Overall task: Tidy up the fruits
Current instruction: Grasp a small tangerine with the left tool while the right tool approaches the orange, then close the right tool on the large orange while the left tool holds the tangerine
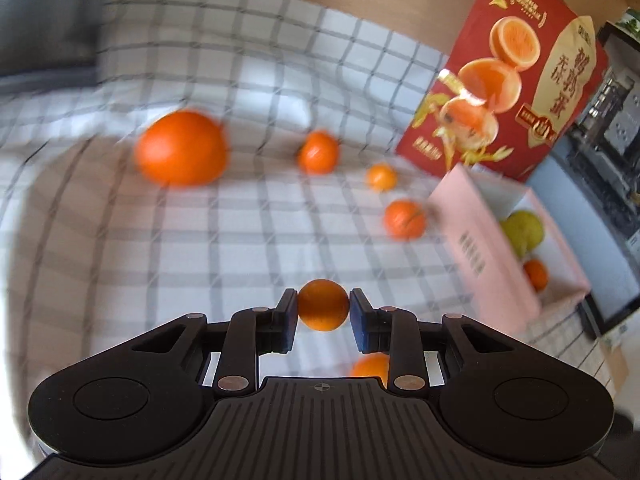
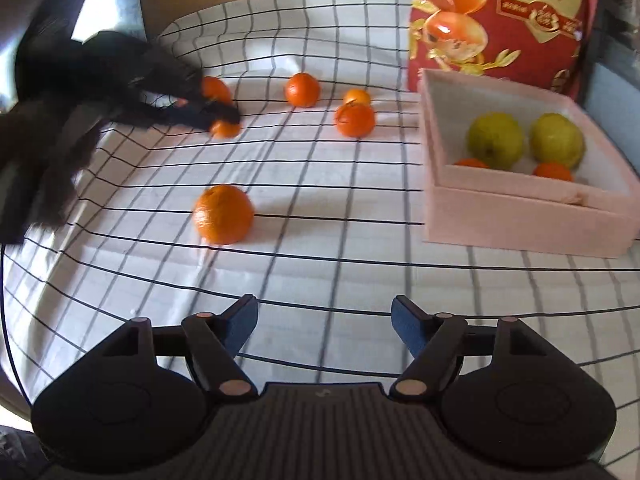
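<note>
The left tool [image 1: 323,307] is clamped on a small orange [image 1: 323,305], low centre in its view above the checked cloth [image 1: 160,260]. The right tool [image 2: 324,320] gapes with nothing in it, the pink box [image 2: 520,220] at right. Everything beyond is motion-blurred

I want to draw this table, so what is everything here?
loose oranges: five, orange, on the cloth
held orange: one, orange, between the left tongs
boxed oranges: two, orange, in the pink box
green fruits: two, yellow-green, in the pink box
pink box: one, pink, right side of the cloth
red pack: one, red, behind the pink box
cloth: one, white with dark checks, under everything
left tongs: black, shut on the held orange
right tongs: black, open, empty
</note>
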Demonstrator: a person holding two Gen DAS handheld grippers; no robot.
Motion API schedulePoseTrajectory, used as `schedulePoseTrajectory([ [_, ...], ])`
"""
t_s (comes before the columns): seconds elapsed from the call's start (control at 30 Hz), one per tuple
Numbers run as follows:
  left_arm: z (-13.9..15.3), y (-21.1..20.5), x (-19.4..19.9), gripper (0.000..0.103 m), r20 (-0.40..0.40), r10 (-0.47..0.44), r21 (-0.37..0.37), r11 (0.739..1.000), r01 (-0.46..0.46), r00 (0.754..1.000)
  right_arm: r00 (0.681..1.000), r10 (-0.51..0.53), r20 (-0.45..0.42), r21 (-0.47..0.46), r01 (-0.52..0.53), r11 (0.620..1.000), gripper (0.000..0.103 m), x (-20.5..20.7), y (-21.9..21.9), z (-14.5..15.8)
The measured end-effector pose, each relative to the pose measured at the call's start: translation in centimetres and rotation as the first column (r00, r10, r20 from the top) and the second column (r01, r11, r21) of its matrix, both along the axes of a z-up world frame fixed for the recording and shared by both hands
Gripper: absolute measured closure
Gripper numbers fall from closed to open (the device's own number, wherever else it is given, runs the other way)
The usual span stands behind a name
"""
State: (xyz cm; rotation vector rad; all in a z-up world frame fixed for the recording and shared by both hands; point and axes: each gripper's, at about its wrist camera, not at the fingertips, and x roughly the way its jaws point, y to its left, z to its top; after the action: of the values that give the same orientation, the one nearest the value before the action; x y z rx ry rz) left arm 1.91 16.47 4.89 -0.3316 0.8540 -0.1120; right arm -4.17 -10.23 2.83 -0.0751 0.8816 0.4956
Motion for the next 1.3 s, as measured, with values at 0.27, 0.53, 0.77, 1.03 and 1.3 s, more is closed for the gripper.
schedulePoseTrajectory([
  [0.27,-2.2,1.8,-7.8,0.071,-0.023,0.074,0.017,0.997,-0.073,0.997,0.987,0.149,0.065,-0.058,-0.145,0.988,0.028,0.6,4.4,-0.4],
  [0.53,-3.2,2.9,-9.8,0.071,-0.032,0.120,-0.004,0.993,-0.120,0.992,0.950,0.288,0.118,-0.172,-0.266,0.949,0.027,3.1,10.1,-1.3],
  [0.77,-3.3,2.6,-9.3,0.071,-0.029,0.108,-0.010,0.994,-0.108,0.994,0.951,0.290,0.103,-0.177,-0.270,0.947,0.044,4.4,11.1,-1.1],
  [1.03,-3.3,0.2,-7.9,0.071,-0.023,0.011,-0.006,1.000,-0.011,1.000,0.955,0.282,0.088,-0.163,-0.265,0.950,0.057,2.3,7.9,0.0],
  [1.3,-3.2,-1.8,-6.9,0.070,-0.029,-0.039,0.054,0.998,0.041,0.999,0.980,0.194,0.049,-0.140,-0.186,0.973,0.048,0.2,3.8,0.3],
])
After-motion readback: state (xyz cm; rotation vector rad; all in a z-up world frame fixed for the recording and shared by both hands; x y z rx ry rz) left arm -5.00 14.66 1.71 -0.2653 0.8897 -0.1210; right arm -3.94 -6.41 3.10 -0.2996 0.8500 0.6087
